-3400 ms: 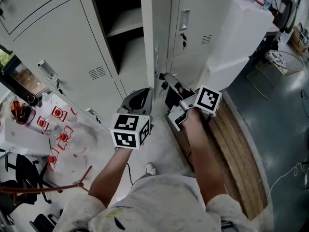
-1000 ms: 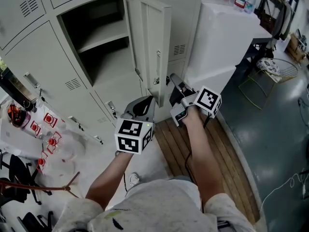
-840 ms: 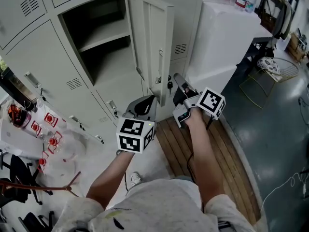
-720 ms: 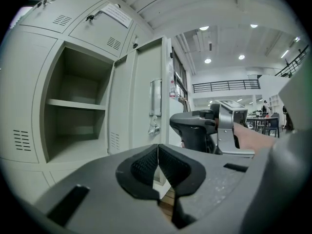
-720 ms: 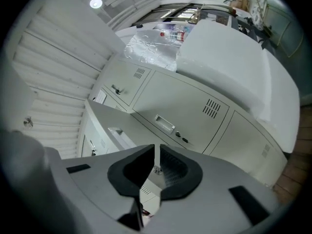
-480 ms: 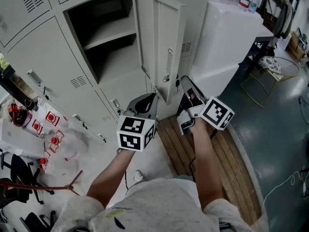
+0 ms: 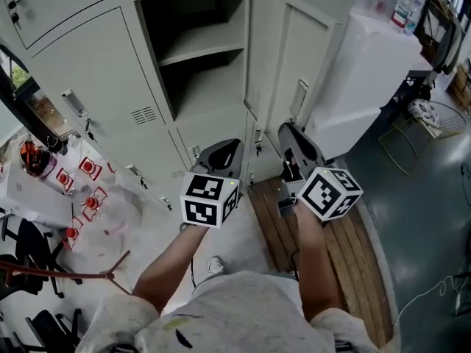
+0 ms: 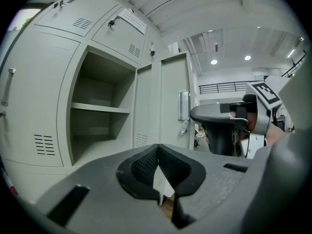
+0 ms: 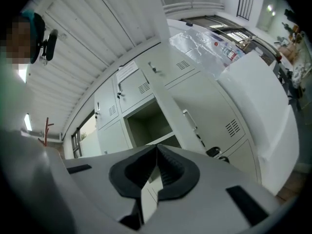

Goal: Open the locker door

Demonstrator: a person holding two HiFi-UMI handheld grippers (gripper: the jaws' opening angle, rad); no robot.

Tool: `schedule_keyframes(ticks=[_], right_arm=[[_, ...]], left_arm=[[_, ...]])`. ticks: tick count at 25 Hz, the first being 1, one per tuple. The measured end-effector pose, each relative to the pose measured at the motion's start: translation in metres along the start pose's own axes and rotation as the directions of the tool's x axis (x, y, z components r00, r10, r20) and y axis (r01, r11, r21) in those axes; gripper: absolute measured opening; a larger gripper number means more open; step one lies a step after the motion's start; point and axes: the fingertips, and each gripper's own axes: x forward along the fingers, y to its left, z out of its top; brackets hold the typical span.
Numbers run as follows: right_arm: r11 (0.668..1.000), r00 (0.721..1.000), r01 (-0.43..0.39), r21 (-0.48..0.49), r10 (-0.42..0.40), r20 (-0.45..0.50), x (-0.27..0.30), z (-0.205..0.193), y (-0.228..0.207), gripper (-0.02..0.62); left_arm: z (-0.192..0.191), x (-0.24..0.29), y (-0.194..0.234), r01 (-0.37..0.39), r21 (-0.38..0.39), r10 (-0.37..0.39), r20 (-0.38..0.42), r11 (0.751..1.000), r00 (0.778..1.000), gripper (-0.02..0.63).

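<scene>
**Head view.** The locker door [image 7: 294, 50] stands swung wide open, hinged at the right edge of a dark compartment [image 7: 199, 79]. The compartment is crossed by one shelf [image 7: 202, 46]. A metal handle [image 7: 299, 99] sits on the door's face.

The left gripper [image 7: 223, 147] hangs below the door and a little to its left, in front of the lower lockers. The right gripper [image 7: 292, 134] is just below the door's lower edge and does not touch it.

A white cabinet [image 7: 368, 72] stands to the right of the door. Wooden boards [image 7: 331, 226] lie on the floor beneath it.

**Left gripper view.** The left gripper [image 8: 157, 149] has its pads pressed together at the tips, with nothing caught between them. The door [image 8: 168, 96] stands upright ahead, above the tips, with its handle [image 8: 184, 106] near its right edge. The compartment [image 8: 97, 130] and its shelf [image 8: 100, 107] lie to the left of the door. The right gripper [image 8: 204, 115] pokes in from the right of the door, at about handle height.

**Right gripper view.** The right gripper [image 9: 157, 149] likewise has its jaws closed on each other, gripping nothing. The door [image 9: 168, 99] rises as a slanted pale band above the tips. The compartment [image 9: 146, 121] is just to the door's left.
</scene>
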Motion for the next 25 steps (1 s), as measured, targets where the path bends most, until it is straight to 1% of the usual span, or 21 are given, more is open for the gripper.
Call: schedule_keyframes(ticks=[5,11,15,19,21,25], right_arm=[[0.999,0.998,-0.024,-0.049,0.021,-0.057,0.025,-0.029,0.025,0.006],[0.984,0.991,-0.062,-0.167,0.04,-0.129,0.049,-0.059,0.056,0.003],[0.963,0.984,-0.083,-0.258,0.039,-0.172,0.058,-0.075,0.069,0.003],[0.925,0.978,-0.099,-0.367,0.022,-0.206,0.06,-0.086,0.075,0.003],[0.916,0.977,-0.109,-0.386,0.026,-0.214,0.06,-0.089,0.078,0.003],[0.908,0.975,-0.123,-0.401,0.034,-0.222,0.058,-0.092,0.081,0.003]], left_arm=[[0.001,-0.021,0.035,-0.066,-0.01,0.066,0.004,0.998,0.998,0.006],[0.0,-0.045,0.069,-0.143,-0.022,0.144,0.007,0.989,0.99,0.006],[-0.002,-0.056,0.082,-0.182,-0.029,0.182,0.004,0.983,0.983,0.006],[-0.003,-0.064,0.087,-0.21,-0.032,0.21,0.007,0.977,0.978,0.005],[-0.003,-0.067,0.087,-0.219,-0.032,0.219,0.007,0.975,0.976,0.005],[-0.005,-0.069,0.087,-0.23,-0.033,0.23,0.006,0.973,0.973,0.006]])
